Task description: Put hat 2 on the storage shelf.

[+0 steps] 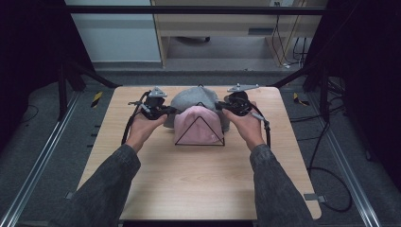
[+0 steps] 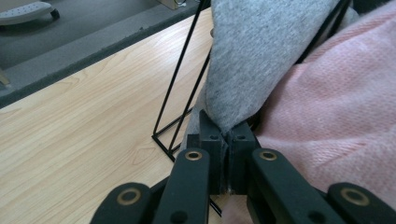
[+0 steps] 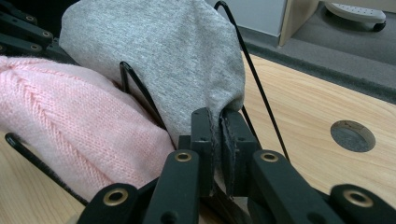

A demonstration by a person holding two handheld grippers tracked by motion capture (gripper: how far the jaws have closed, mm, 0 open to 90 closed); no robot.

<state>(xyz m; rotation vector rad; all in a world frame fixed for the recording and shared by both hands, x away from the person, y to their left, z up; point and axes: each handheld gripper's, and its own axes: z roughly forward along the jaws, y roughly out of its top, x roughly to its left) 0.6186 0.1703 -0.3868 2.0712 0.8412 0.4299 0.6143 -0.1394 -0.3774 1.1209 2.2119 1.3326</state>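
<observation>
The soft grey jersey beanie (image 1: 193,98) sits over the rear part of a thin black wire rack (image 1: 199,126) near the far middle of the light wooden table (image 1: 198,184), just behind a pink knitted beanie (image 1: 197,124) that hangs on the rack's front triangle. The left gripper (image 1: 161,109) is clamped on the grey hat's hem at one side; in the left gripper view its jaws pinch the fabric edge (image 2: 228,122) tight. The right gripper (image 1: 226,107) does the same at the other side, the hem caught between its closed jaws (image 3: 219,122).

To my eye the hat is gripped at both ends but still draped on the wire, so the work is in its middle: it looks either about to be lifted off or just being settled, and I cannot tell which. The pink hat touches the grey one in front, and the wire uprights run close by both grips, so either could snag. A round cable hole (image 3: 352,136) lies in the tabletop nearby.
</observation>
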